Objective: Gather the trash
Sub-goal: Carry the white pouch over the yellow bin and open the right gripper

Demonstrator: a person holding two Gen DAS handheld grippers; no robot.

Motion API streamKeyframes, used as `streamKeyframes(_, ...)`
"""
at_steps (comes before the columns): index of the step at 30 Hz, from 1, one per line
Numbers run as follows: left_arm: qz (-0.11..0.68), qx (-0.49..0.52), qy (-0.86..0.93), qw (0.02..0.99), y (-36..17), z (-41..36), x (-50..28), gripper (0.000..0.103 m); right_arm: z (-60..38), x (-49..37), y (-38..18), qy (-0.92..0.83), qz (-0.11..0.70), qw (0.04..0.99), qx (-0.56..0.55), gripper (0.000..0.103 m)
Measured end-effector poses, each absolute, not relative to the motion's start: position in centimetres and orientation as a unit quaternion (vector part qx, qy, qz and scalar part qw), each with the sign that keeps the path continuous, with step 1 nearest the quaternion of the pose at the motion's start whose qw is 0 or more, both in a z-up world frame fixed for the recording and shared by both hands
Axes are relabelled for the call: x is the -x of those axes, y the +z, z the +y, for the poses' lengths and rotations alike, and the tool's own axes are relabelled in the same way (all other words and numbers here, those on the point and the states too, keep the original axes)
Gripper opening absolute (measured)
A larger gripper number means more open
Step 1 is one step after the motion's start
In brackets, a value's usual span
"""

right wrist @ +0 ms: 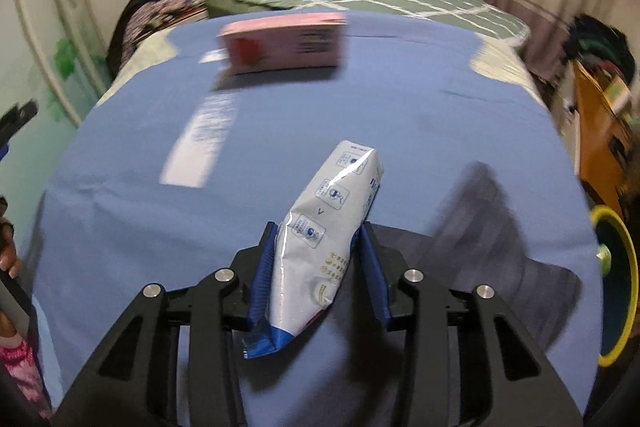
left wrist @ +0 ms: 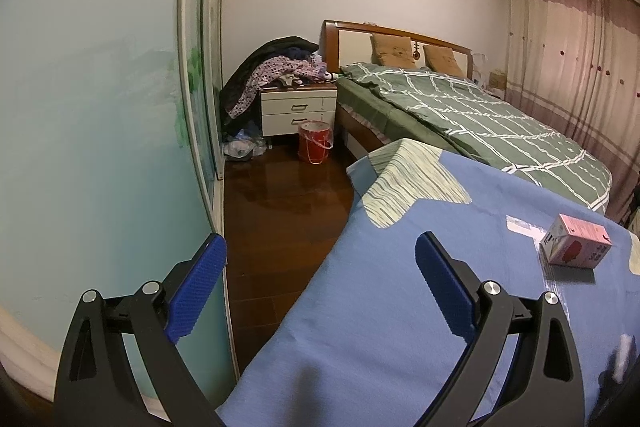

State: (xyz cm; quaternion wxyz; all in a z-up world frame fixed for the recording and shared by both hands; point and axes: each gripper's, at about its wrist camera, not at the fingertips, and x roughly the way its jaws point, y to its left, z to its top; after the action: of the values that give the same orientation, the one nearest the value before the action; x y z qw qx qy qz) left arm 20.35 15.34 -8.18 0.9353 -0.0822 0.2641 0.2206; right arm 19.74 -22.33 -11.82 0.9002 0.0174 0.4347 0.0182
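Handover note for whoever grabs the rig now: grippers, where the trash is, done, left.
Right gripper: jaws closed on a crumpled white carton, which sticks out forward between the pads.
Left gripper: open, empty, over the near edge of the blue cloth.
Pink carton: lying on the blue cloth, untouched, ahead of the right gripper and to the right of the left one.
Done: white carton gripped.
Left: drop it off, then fetch the pink carton. A red bucket stands on the floor by the nightstand; whether that is the bin is unclear.

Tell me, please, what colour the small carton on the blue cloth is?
Pink carton, with a red picture; the left wrist view shows it best.
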Motion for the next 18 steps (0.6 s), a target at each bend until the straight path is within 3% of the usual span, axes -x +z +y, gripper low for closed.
streamKeyframes(18, 0.280, 0.027, 0.169, 0.945, -8.2, 11.1, -21.2, 0.094, -44.9, -15.0, -10.1, -0.228, 0.364, 0.892, -0.138, 0.041)
